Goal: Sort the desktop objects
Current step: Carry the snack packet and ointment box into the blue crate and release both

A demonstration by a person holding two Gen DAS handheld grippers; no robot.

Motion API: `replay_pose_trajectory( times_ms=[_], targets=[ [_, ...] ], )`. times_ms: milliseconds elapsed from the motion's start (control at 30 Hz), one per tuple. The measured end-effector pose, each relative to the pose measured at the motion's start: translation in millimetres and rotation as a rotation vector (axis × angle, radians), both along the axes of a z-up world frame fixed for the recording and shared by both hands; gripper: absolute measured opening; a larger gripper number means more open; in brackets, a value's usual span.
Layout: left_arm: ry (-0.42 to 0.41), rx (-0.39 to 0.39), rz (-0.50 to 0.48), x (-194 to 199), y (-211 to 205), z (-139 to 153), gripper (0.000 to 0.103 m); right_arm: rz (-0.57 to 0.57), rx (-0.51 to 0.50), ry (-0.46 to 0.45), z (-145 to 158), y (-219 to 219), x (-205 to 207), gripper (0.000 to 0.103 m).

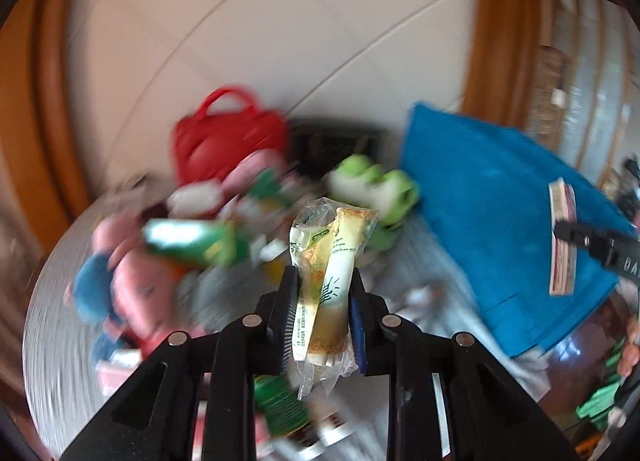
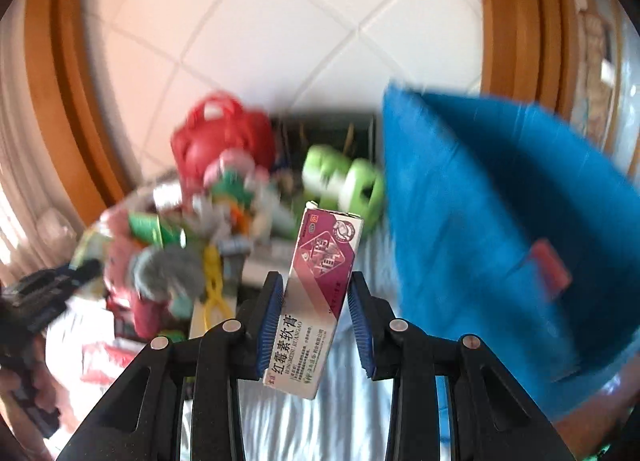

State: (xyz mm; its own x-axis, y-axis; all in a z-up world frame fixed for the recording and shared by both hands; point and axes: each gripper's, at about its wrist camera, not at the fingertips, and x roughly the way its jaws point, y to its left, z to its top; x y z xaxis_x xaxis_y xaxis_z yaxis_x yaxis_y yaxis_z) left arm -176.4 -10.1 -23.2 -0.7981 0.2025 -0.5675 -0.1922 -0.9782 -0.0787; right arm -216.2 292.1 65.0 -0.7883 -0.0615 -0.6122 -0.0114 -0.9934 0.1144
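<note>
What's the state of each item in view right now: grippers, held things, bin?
left gripper: shut on a clear-wrapped snack packet, lifted off the pile.
right gripper: shut on a maroon ointment box, held tilted, raised.
blue fabric bin: open, beside the pile.
red handbag: upright at the back.
green toy: resting on the table, blurred.

L gripper [image 1: 322,301] clamped on a wrapped snack, pointed downward; R gripper [image 2: 316,301] clamped on a carton, likewise angled down.
</note>
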Motion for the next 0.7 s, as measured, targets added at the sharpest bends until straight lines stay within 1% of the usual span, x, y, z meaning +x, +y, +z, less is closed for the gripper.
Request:
replay_pose_trajectory(
  times_ms=[133,233,300,400,500,600,700],
  targets=[
    [0.064,-0.015,-0.102,-9.2,64.9,33.6,0.023,-0.037,0.024,0.104,50.6,44.2,16.1,0.033],
    [0.089,-0.012,-0.177,-18.6,117.8,56.3,0.023,-0.092,0.08,0.134,70.6,78.2,17.3,0.033],
    [0.103,-0.013,-0.233,-23.4,155.9,70.2,0.023,-0.124,0.11,0.134,77.1,102.6,17.0,0.033],
    [0.105,-0.022,-0.296,-32.0,215.0,84.0,0.023,-0.169,0.139,0.112,77.6,144.8,14.0,0.033],
    [0.078,-0.034,-0.35,-40.7,270.3,93.2,0.023,-0.205,0.174,0.065,72.0,186.4,8.8,0.033],
    [0.043,-0.054,-0.389,-49.1,316.2,94.4,0.023,-0.214,0.216,0.015,66.4,217.5,6.9,0.033],
    [-0.008,-0.073,-0.426,-55.8,352.4,89.5,0.023,-0.208,0.268,-0.064,51.3,243.3,-4.7,0.033]
  ],
)
